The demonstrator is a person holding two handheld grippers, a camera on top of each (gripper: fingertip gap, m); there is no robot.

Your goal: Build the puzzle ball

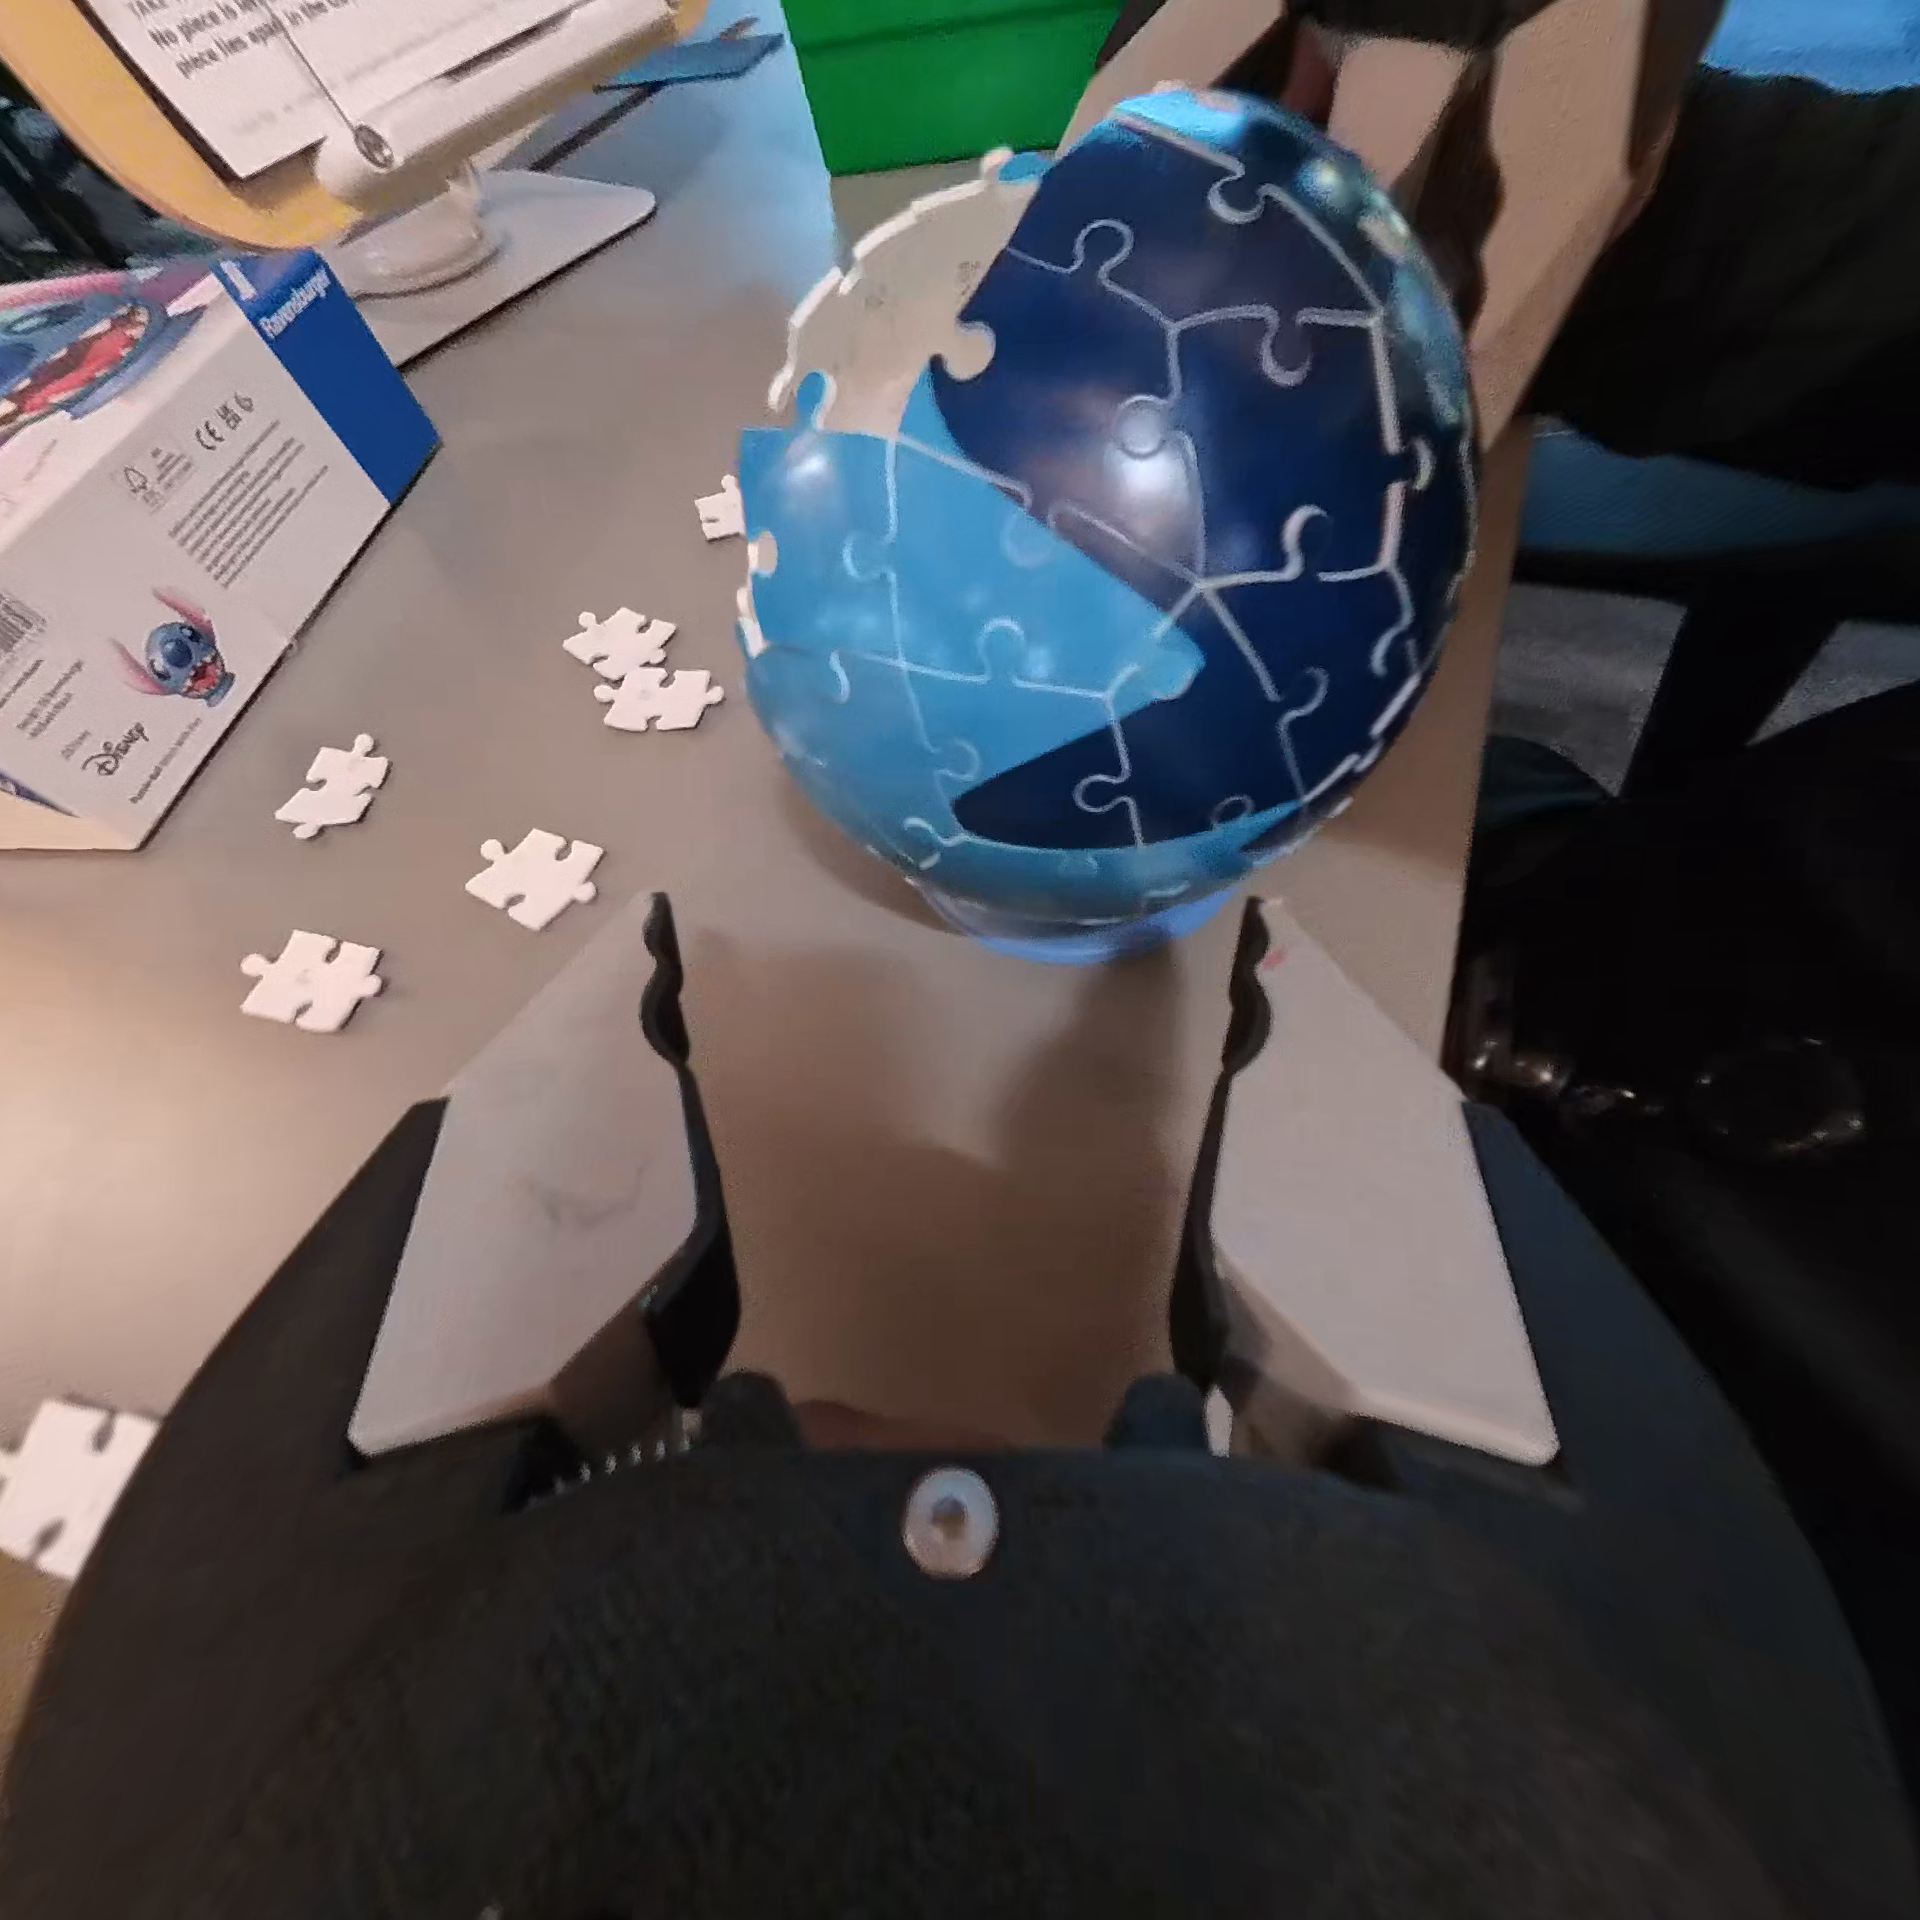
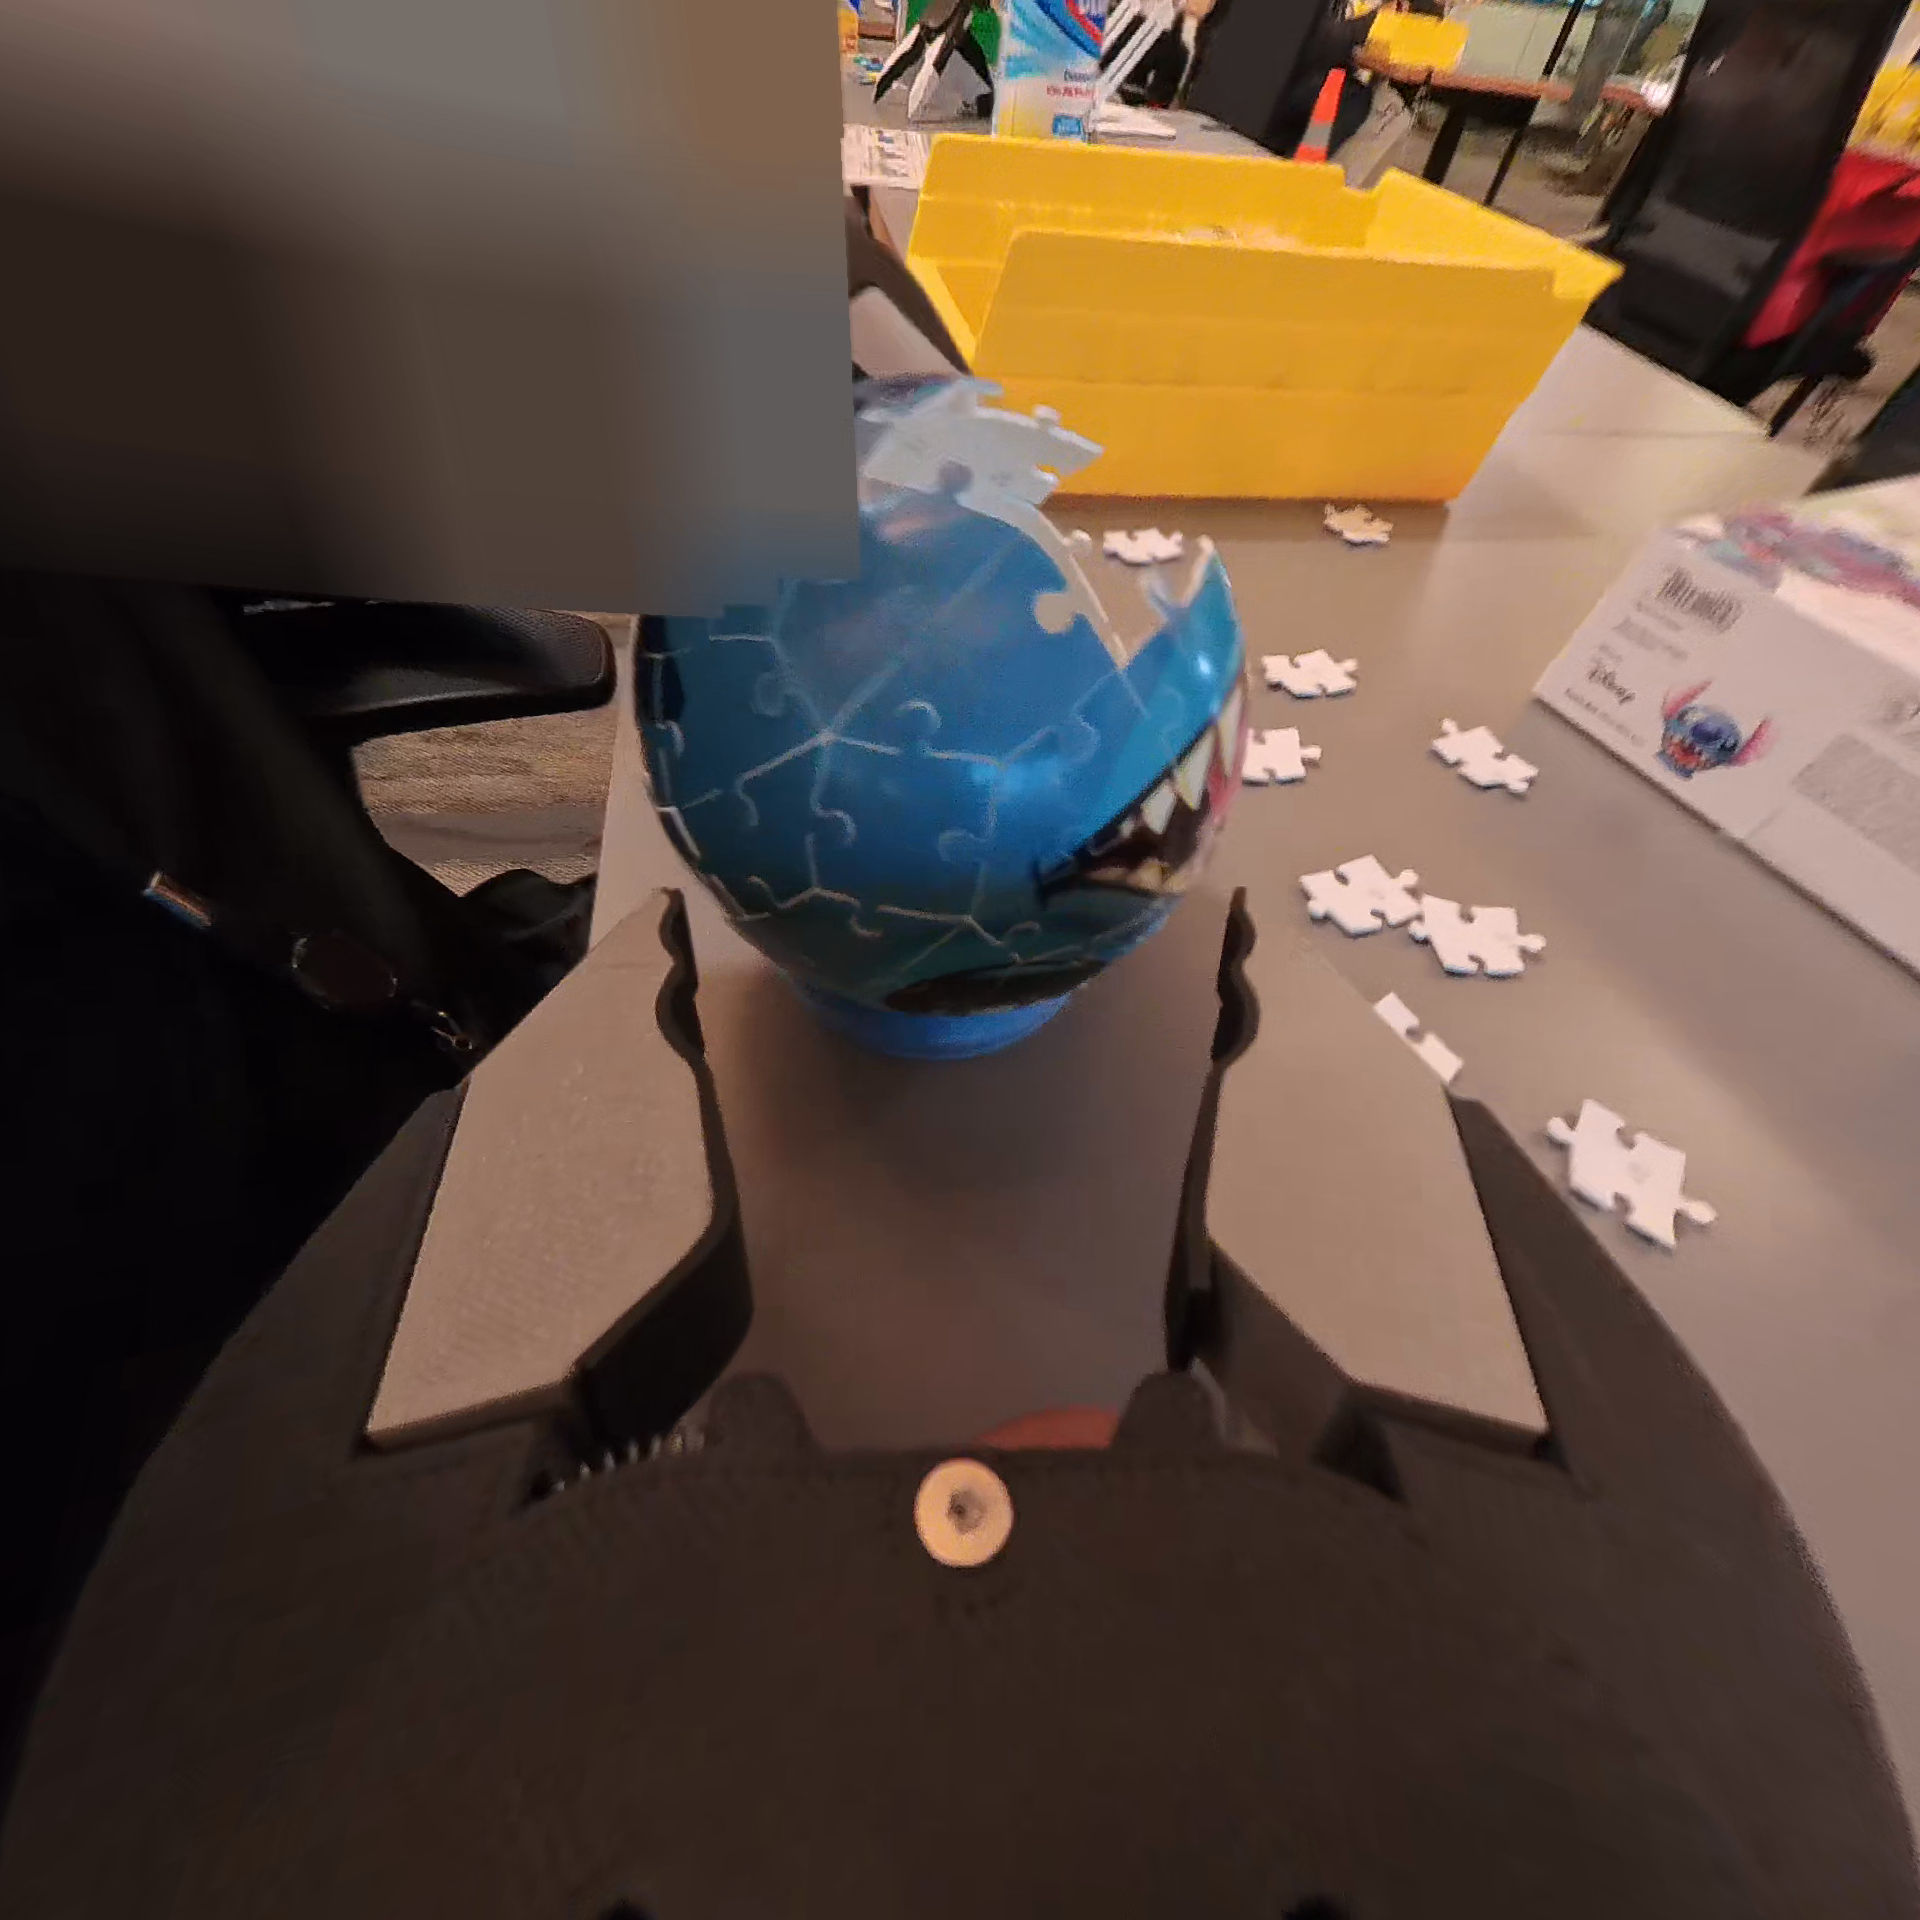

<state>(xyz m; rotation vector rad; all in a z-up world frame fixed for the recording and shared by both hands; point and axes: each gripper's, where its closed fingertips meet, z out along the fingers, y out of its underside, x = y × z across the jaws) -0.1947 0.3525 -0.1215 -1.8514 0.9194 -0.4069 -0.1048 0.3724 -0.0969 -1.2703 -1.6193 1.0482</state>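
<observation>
A partly built blue puzzle ball (image 1: 1132,561) stands on a small blue base (image 1: 1081,935) on the grey table, with a gap near its top where white piece backs show. It also shows in the right wrist view (image 2: 914,790), with a toothed mouth printed on its right side. My left gripper (image 1: 956,935) is open and empty, just in front of the ball's base. My right gripper (image 2: 951,925) is open and empty, its tips at either side of the ball's lower part without touching. Several loose white pieces (image 1: 535,878) (image 2: 1361,894) lie face down on the table.
The puzzle box (image 1: 197,551) (image 2: 1766,717) lies on the table beyond the loose pieces. A yellow bin (image 2: 1247,343) stands behind the ball. A green bin (image 1: 935,83) and a stand with a paper sheet (image 1: 395,114) are at the back. The table edge (image 1: 1475,727) runs close beside the ball.
</observation>
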